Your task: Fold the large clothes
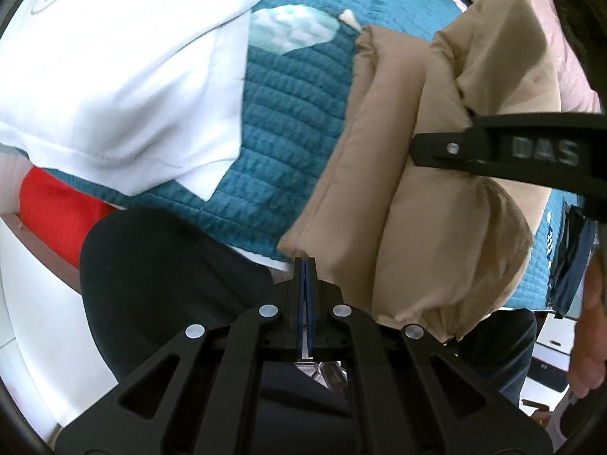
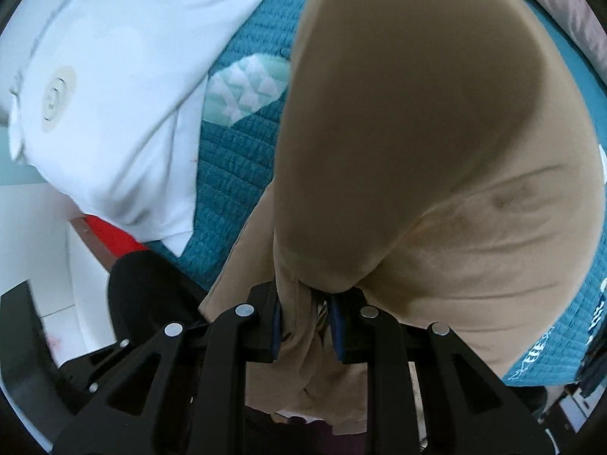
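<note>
A tan garment (image 1: 409, 197) lies bunched in thick folds on a teal quilted bedspread (image 1: 288, 113). In the right wrist view the tan garment (image 2: 417, 151) fills most of the frame, and my right gripper (image 2: 305, 326) is shut on a bundle of its cloth between the blue pads. The right gripper also shows in the left wrist view (image 1: 455, 148), reaching in from the right over the folds. My left gripper (image 1: 304, 265) is shut and empty, its tips just off the garment's lower left corner.
A white garment (image 1: 125, 76) lies on the bedspread to the left, also in the right wrist view (image 2: 114, 113). Something red (image 1: 57, 216) sits at the bed's edge. The person's dark trousers (image 1: 159, 273) are below. Pink bedding (image 1: 531, 19) is at the far right.
</note>
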`<state>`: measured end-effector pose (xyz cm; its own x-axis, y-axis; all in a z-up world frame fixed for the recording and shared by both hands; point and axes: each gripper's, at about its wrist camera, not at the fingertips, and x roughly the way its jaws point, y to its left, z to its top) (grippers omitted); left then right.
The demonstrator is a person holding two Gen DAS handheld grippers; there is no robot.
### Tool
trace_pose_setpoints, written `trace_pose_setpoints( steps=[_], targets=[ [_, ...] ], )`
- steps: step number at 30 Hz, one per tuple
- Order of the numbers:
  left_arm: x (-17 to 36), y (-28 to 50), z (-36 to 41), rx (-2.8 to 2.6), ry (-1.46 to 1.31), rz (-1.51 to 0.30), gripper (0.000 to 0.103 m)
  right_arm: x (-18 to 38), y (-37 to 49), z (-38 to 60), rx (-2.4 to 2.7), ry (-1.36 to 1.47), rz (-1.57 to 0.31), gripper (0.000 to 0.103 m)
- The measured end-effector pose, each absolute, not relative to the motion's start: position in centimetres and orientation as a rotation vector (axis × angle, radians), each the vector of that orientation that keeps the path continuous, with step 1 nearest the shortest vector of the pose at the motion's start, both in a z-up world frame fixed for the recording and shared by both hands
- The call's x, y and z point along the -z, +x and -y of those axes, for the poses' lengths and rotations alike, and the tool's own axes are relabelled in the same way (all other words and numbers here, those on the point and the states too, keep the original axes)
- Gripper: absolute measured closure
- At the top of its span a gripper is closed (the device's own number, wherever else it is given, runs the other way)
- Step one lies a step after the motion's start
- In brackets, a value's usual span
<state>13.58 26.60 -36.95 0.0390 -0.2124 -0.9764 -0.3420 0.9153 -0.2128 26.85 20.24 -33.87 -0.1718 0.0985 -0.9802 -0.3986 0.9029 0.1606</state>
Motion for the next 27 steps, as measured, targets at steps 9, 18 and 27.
trace_pose_setpoints(
  steps=[9,18,27],
  targets=[
    [37.5,13.9,-27.2,-0.122,-0.465,-1.549,0.101,34.2,26.4,-22.5,-0.554,-0.272,-1.704,0.044],
    [36.0,14.5,-26.8,-0.114,-0.438,-1.515,0.093,26.4,26.3,-17.3,-0.672,-0.044,-1.59,0.044],
    [33.7,14.3,-27.0,-0.122,-0.418,-1.491,0.093,28.3,23.4,-13.7,-0.592,0.028,-1.632,0.096]
  ],
)
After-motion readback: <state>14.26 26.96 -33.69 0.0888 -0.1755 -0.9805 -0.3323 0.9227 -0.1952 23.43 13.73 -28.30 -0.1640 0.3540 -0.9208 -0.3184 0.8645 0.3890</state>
